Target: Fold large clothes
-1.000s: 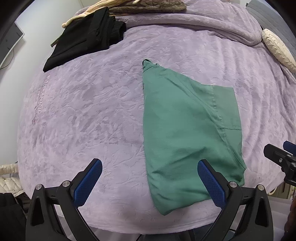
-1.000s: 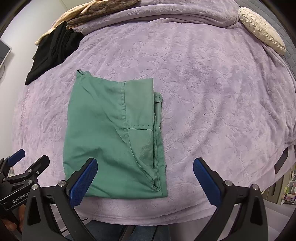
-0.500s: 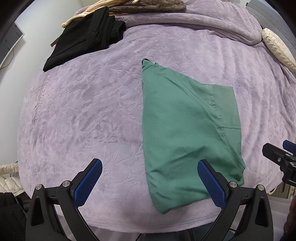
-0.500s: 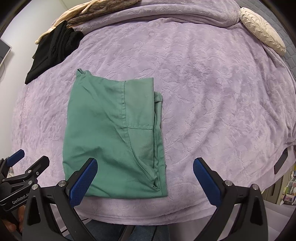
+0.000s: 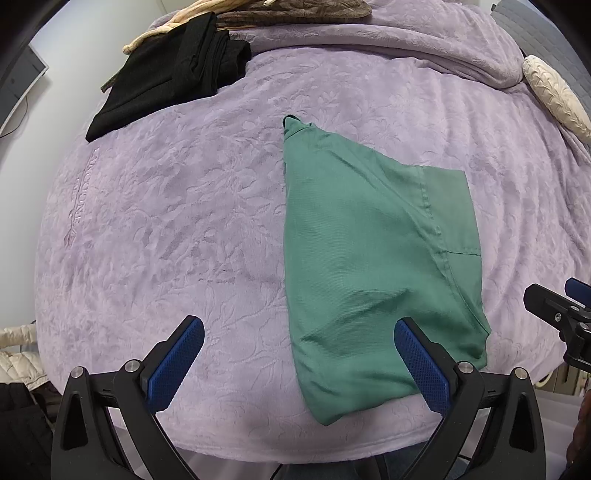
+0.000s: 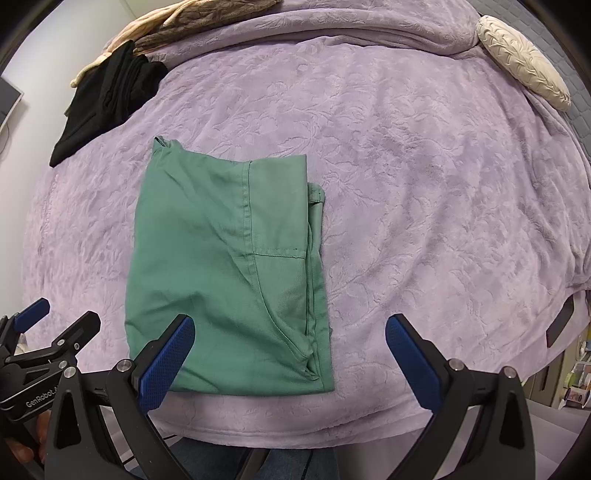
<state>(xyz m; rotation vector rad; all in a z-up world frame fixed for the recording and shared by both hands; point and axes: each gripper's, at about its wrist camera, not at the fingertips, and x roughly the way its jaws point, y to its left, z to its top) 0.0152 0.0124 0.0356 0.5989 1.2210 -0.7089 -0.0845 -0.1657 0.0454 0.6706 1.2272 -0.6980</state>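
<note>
A green garment (image 5: 373,266) lies folded into a rough rectangle on the purple bedspread (image 5: 177,206), near the bed's front edge. It also shows in the right wrist view (image 6: 221,266), with a seam and layered edges along its right side. My left gripper (image 5: 299,365) is open and empty, held above the front edge with its right finger over the garment's near corner. My right gripper (image 6: 288,362) is open and empty, with its left finger over the garment's near left part. Each gripper shows at the edge of the other's view.
A folded black garment (image 5: 173,85) lies at the back left of the bed, with beige and brown clothes (image 5: 280,14) behind it. A cream cushion (image 6: 524,74) sits at the back right. The bedspread (image 6: 424,206) is bare right of the green garment.
</note>
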